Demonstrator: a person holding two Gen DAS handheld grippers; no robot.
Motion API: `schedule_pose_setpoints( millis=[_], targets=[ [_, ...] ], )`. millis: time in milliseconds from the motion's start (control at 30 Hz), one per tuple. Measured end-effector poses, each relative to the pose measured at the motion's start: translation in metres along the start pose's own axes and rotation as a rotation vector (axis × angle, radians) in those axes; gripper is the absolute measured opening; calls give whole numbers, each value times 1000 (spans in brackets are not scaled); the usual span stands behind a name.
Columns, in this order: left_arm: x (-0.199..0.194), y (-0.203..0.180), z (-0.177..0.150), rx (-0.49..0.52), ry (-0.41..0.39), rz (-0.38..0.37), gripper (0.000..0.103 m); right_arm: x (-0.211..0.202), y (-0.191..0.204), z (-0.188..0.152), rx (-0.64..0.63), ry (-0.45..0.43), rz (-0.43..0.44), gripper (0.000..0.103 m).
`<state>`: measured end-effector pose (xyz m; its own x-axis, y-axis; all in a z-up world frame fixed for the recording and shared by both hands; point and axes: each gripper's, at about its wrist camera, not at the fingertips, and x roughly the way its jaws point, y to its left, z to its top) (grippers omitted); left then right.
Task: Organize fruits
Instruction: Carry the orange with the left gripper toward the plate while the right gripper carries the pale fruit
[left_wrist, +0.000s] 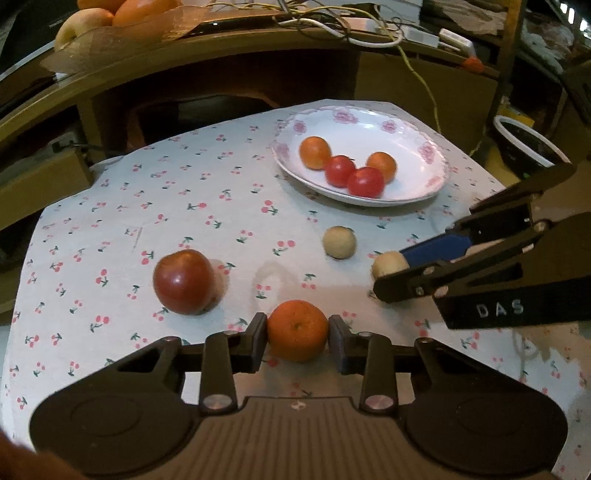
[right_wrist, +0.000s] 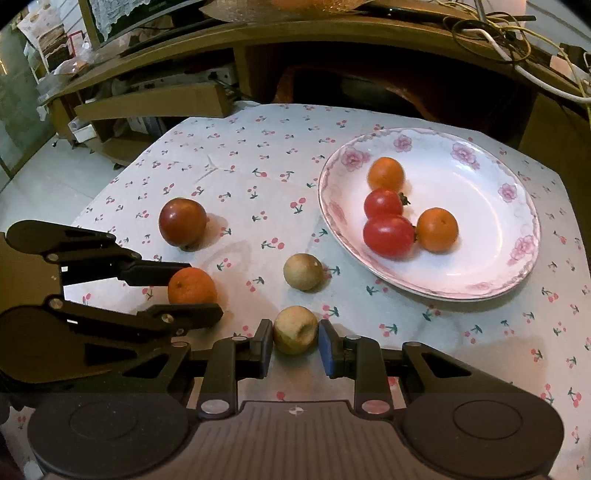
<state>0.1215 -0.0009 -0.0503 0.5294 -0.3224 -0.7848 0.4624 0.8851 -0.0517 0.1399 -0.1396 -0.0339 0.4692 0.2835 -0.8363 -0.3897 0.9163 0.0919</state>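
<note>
I am at the pickup step, both hands working at once. My left gripper (left_wrist: 297, 330) has its fingers on either side of an orange mandarin (left_wrist: 297, 329) at the near edge of the worktop (left_wrist: 110, 206); the pads look to be touching its skin, so I judge it clamped, though it sits on the cloth, not lifted. My right gripper (right_wrist: 295, 338) has its fingers closed likewise about a small tan fruit (right_wrist: 295, 335), which also rests on the cloth.

In the left wrist view the flowered plate (left_wrist: 424, 125) lies at about one o'clock, already holding two orange fruits and two red ones. A second tan fruit (left_wrist: 340, 242) sits between me and the plate, and a big dark red fruit (left_wrist: 183, 281) waits at ten o'clock.

Next move, as I judge it: lift both straight up, carry them toward the plate and set them into its bare part, the right one first so my arms don't cross.
</note>
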Motion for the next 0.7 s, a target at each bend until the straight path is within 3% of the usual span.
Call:
schedule_pose_setpoints(
  millis=[233, 633, 700],
  targets=[
    [1, -14, -4, 62, 11, 1, 41, -6, -4, -7, -2, 13, -3, 27],
    [2, -13, -4, 63, 12, 7, 42, -5, -3, -11, -16, 14, -15, 31],
    [2, -14, -2, 65, 13, 11, 40, -6, -2, -11, -21, 15, -18, 27]
  ],
)
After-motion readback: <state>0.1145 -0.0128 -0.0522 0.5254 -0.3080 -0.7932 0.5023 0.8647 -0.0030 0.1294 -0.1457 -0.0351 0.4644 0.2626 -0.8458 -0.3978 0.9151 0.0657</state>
